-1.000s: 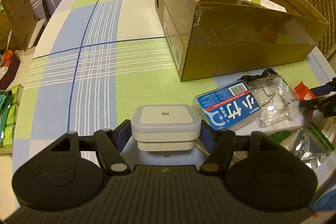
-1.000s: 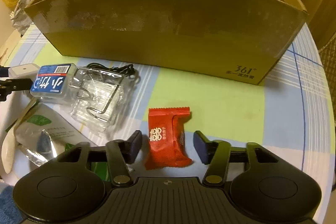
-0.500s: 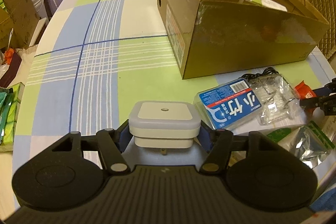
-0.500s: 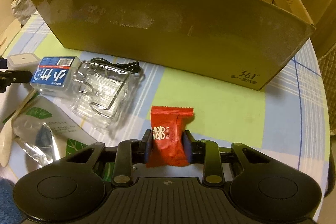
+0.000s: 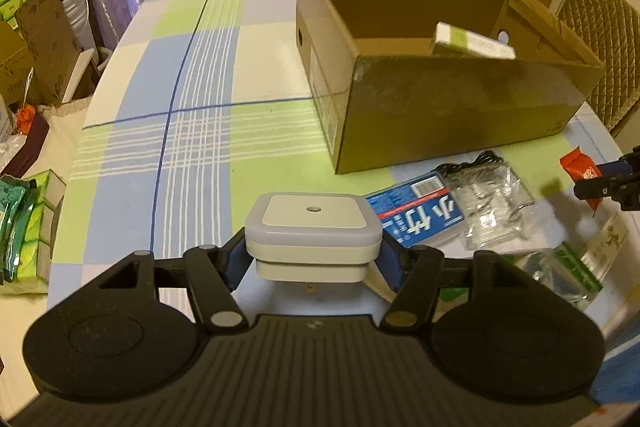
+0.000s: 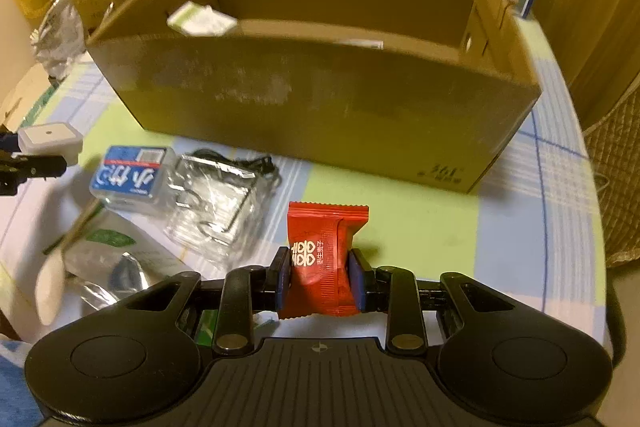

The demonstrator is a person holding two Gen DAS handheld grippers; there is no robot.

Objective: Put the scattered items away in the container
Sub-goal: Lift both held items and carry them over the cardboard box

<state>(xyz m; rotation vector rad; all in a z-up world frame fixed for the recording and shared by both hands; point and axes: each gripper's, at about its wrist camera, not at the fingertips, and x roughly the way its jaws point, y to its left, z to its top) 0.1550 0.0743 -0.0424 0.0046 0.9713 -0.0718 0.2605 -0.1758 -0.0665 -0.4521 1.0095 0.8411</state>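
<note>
My left gripper (image 5: 312, 261) is shut on a white square plug-in night light (image 5: 314, 227) and holds it above the checked tablecloth, left of the open cardboard box (image 5: 452, 115). My right gripper (image 6: 319, 277) is shut on a red candy packet (image 6: 320, 259), lifted in front of the box's long wall (image 6: 320, 99). A white-green carton (image 6: 200, 19) lies inside the box. On the cloth lie a blue-labelled clear case (image 6: 130, 175), a clear plastic pack with metal hooks (image 6: 218, 203) and a silver-green foil pouch (image 6: 108, 267).
The left gripper with the night light shows at the left edge of the right wrist view (image 6: 44, 143). A black cable (image 6: 256, 163) lies by the box. A woven chair (image 5: 600, 43) stands right of the table; cartons and bags (image 5: 36, 39) stand left.
My right gripper shut on the red candy packet and lifted it toward the box. My left gripper rose with the night light, so more of the box's inside shows.
</note>
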